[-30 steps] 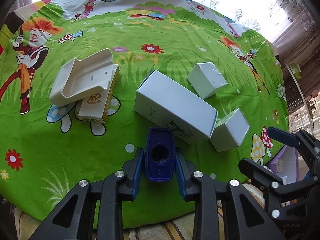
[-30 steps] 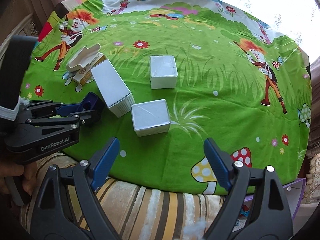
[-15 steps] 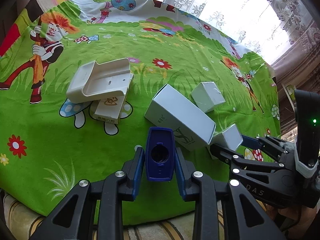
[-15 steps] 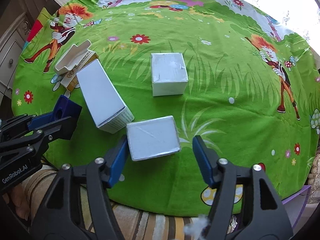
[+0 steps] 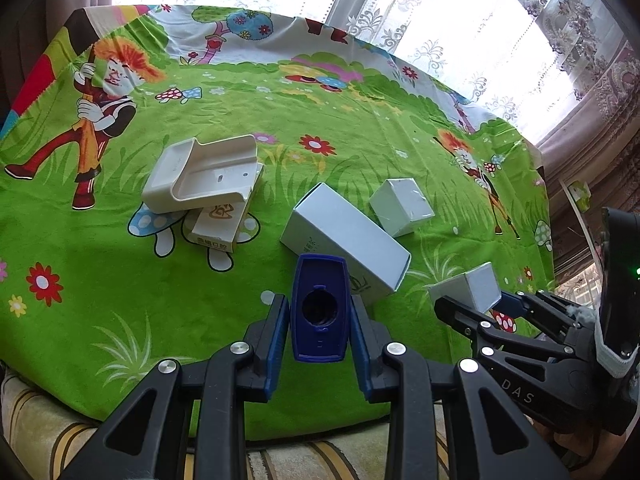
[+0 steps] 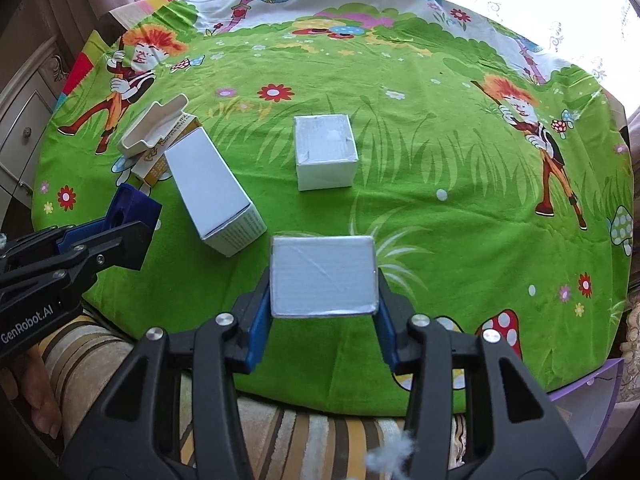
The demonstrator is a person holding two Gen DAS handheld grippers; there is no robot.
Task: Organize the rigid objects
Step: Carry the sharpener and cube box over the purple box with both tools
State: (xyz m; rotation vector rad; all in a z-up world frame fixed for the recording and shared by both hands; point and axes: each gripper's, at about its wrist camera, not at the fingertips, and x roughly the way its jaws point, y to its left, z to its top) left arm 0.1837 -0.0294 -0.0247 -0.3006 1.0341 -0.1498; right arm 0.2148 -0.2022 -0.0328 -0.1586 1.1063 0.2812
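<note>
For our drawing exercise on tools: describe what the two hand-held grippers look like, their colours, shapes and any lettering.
Both are black plastic clamps with triangular cut-outs and silver rivets. The left gripper has blue finger pads; seen from the right wrist view its body reads "GenRobot.AI". The right gripper has the same blue pads; from the left wrist view its side shows "DAS", a white band and a green light.

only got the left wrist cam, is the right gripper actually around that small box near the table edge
Observer: Yes. The right gripper is closing with the small white box between its blue pads, one at each side.
Operator: box square in there or skewed
Observer: Square; its side faces run along the pads.
Operator: anything below the table on that side
Observer: Something purple shows under the tablecloth edge, right of the gripper.
</note>
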